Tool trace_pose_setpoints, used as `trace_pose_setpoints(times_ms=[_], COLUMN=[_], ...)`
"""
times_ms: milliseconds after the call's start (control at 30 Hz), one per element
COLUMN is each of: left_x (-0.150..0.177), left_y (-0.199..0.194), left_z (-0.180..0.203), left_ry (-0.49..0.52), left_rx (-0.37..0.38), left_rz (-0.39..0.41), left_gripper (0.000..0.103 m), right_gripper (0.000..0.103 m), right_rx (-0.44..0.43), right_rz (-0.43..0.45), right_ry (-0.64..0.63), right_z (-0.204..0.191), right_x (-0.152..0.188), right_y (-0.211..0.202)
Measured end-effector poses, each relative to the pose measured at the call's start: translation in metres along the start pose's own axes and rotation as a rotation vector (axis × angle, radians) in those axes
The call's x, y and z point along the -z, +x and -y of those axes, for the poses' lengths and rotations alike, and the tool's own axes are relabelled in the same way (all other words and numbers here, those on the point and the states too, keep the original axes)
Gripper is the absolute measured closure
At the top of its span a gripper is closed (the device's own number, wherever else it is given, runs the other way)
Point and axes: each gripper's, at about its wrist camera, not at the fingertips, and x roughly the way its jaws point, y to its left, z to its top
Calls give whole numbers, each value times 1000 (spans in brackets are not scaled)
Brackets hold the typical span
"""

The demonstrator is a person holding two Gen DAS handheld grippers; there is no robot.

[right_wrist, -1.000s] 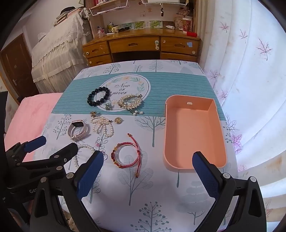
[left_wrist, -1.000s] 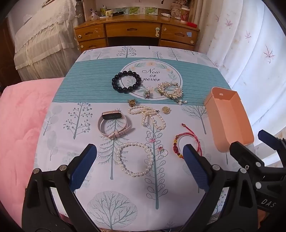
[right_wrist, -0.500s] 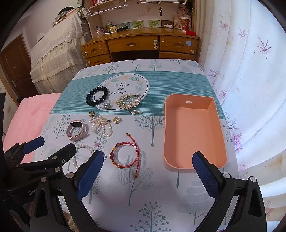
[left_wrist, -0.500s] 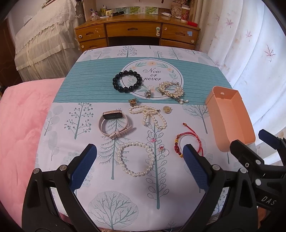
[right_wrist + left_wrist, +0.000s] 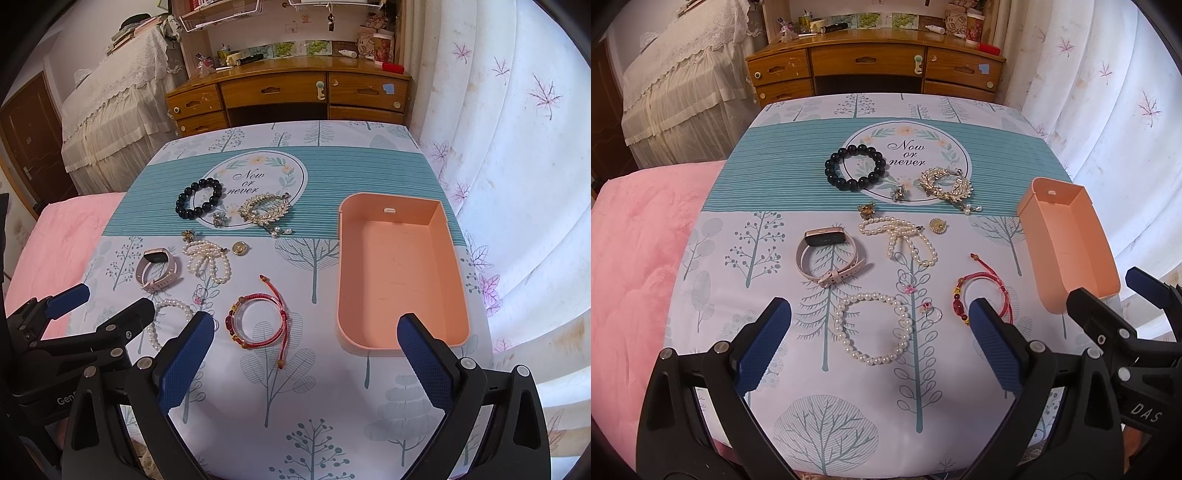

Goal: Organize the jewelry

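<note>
Both tongs wide open, holding nothing, above the near edge of the surface (image 5: 746,206). Left tongs (image 5: 879,347) frame the pearl bracelet (image 5: 873,326), lower centre of the left view. Right tongs (image 5: 306,356) at the bottom of the right view; red cord bracelet (image 5: 258,323) centre, just beyond the left blue pad. Orange tray (image 5: 400,273) centre right, nothing in it. Black bead bracelet (image 5: 198,198), gold leaf piece (image 5: 264,210), pearl strand (image 5: 208,258) and watch (image 5: 157,269) upper left of centre, all outside the tray.
</note>
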Motion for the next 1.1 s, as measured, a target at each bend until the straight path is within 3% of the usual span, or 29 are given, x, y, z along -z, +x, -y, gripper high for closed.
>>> trace_pose_setpoints(times_ms=[1100], left_x=[2], left_y=[-4], left_z=[-2], left_ry=[0], left_rx=[-2], left_rz=[5], left_gripper=[7], right_gripper=[2], right_rx=[11], right_rz=[3], right_ry=[4], right_z=[7], right_x=[1], right_y=[2])
